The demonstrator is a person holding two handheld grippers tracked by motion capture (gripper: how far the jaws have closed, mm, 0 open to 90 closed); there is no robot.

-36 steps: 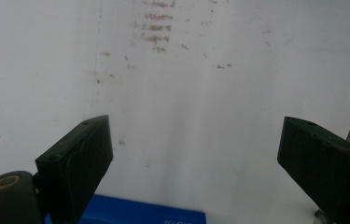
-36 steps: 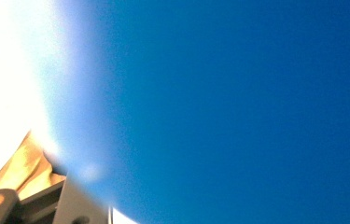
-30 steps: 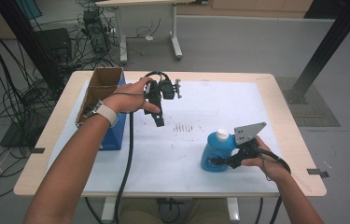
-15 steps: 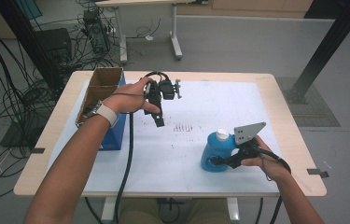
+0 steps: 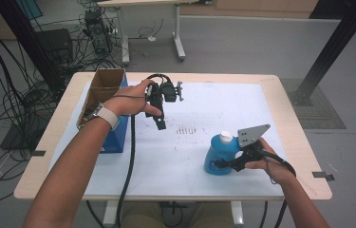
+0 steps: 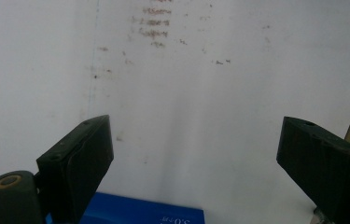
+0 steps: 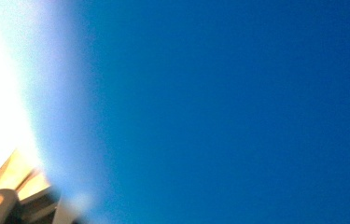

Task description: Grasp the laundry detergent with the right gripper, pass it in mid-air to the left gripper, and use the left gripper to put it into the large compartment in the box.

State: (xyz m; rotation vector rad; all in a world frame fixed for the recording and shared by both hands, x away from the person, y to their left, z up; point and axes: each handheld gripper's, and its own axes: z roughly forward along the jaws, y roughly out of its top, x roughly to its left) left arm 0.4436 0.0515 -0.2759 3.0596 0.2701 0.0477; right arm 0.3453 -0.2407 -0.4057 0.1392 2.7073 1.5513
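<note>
while your right tool [image 5: 219,165] clamps the smooth rounded blue bottle [image 5: 217,155], your left tool [image 5: 160,124] gapes wide above the scuffed white tabletop [image 5: 213,102].

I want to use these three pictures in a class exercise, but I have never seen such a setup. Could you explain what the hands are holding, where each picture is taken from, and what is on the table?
A person sits at a table and holds a hand tool with two black jaws in each hand. The high view looks down from above the person. The other two pictures come from small cameras riding on the tools.

The left gripper hangs above the white tabletop, jaws open and nothing between them.

The right gripper is shut on a blue bottle with a white cap, standing upright. Its camera sits so close that the bottle shows as blurred blue.

At the left stands a blue box with open cardboard flaps.
</note>
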